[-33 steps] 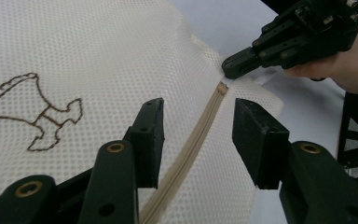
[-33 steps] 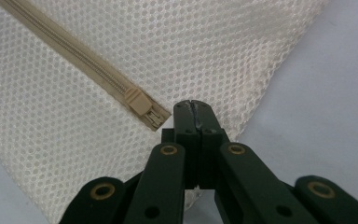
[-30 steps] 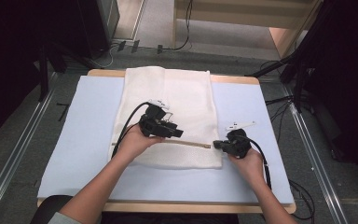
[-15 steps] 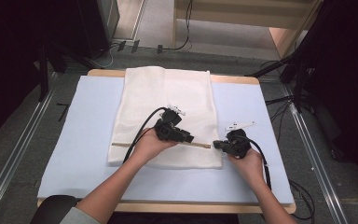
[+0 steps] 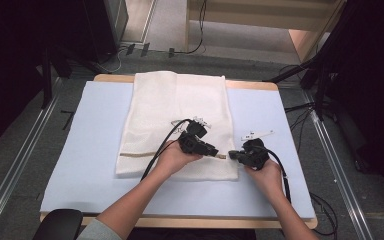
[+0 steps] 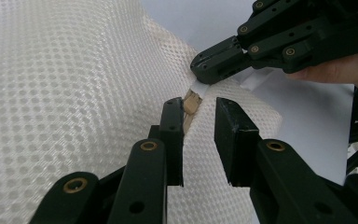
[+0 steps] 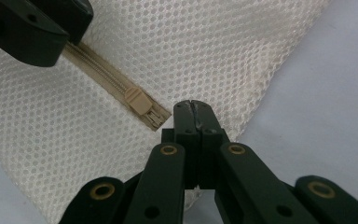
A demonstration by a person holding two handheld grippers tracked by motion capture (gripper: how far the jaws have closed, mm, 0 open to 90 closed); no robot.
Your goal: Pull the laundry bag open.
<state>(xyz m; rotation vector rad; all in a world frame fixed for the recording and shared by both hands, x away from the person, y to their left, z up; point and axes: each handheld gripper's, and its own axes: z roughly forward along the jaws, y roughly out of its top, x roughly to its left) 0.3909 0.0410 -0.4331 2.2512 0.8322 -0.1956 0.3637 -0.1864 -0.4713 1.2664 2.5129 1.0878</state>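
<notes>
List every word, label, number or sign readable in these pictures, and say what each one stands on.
None: no readable text anywhere.
The white mesh bag carries no print or tag; its tan zipper shows no marking.
The left gripper and the right gripper are plain black with brass rivets, no lettering.
The pale blue table cover is blank.

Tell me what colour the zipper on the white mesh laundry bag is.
Tan-beige zipper, slider included; the right gripper view shows it best.
</notes>
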